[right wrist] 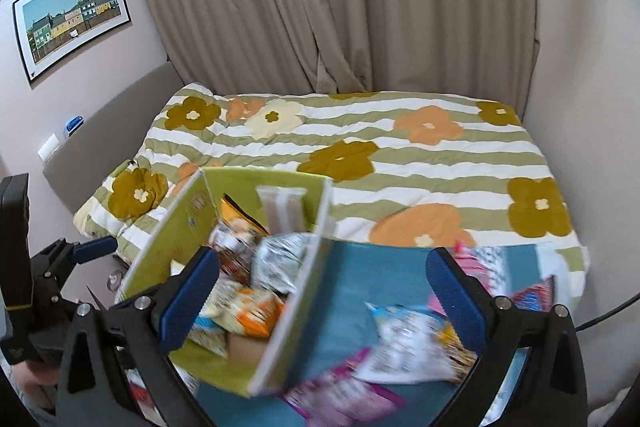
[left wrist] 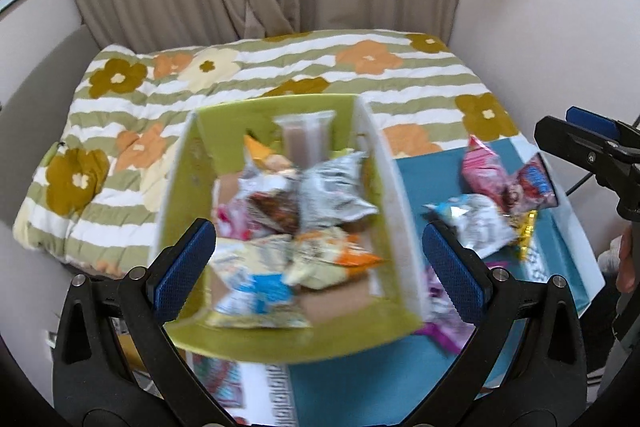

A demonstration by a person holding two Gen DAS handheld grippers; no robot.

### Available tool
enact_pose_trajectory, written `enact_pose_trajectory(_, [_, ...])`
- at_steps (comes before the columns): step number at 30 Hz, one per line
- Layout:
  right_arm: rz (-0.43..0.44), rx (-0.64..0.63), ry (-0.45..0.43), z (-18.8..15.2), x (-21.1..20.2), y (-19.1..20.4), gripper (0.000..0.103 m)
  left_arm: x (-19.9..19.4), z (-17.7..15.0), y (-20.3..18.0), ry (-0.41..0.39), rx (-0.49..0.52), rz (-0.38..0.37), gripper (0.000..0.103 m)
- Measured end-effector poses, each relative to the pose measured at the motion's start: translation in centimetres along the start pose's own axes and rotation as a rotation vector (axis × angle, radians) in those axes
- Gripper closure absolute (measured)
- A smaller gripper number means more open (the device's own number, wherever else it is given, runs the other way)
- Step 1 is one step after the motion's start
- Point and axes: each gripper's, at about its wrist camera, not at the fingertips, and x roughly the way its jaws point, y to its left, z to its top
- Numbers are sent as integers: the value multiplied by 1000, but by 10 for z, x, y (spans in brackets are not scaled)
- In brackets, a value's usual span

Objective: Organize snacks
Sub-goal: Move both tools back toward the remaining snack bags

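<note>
Left gripper (left wrist: pixel 318 259) is hanging with its jaws spread wide, empty, low in the left wrist frame over the green box (left wrist: pixel 188 195) of snack packets. Right gripper (right wrist: pixel 322 287) is likewise gaping wide and gripping nothing, straddling the box's white side wall (right wrist: pixel 304 291) at lower centre. About seven packets are lying piled in the box, blur preventing an exact count; about four more, including a pink packet (left wrist: pixel 486 173), are resting on the teal surface (left wrist: pixel 412 187) at right. Behind, a floral quilt (right wrist: pixel 400 163) is covering the bed.
</note>
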Motion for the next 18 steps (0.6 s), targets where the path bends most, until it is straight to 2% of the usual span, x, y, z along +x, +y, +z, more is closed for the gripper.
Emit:
enact_pose_trajectory(9, [-3,-7,13,-45,-50,-77,0,-19,-34,-94,-12,12,8,1])
enact_pose_trajectory(14, [-9,-68,17,-67,-64,-108,0,-16,-62,-138,5,19,20,1])
enact_pose_trajectory(18, [-9,-126,37,-84,-60,-122,0,-3,-82,-166,13,76,49,1])
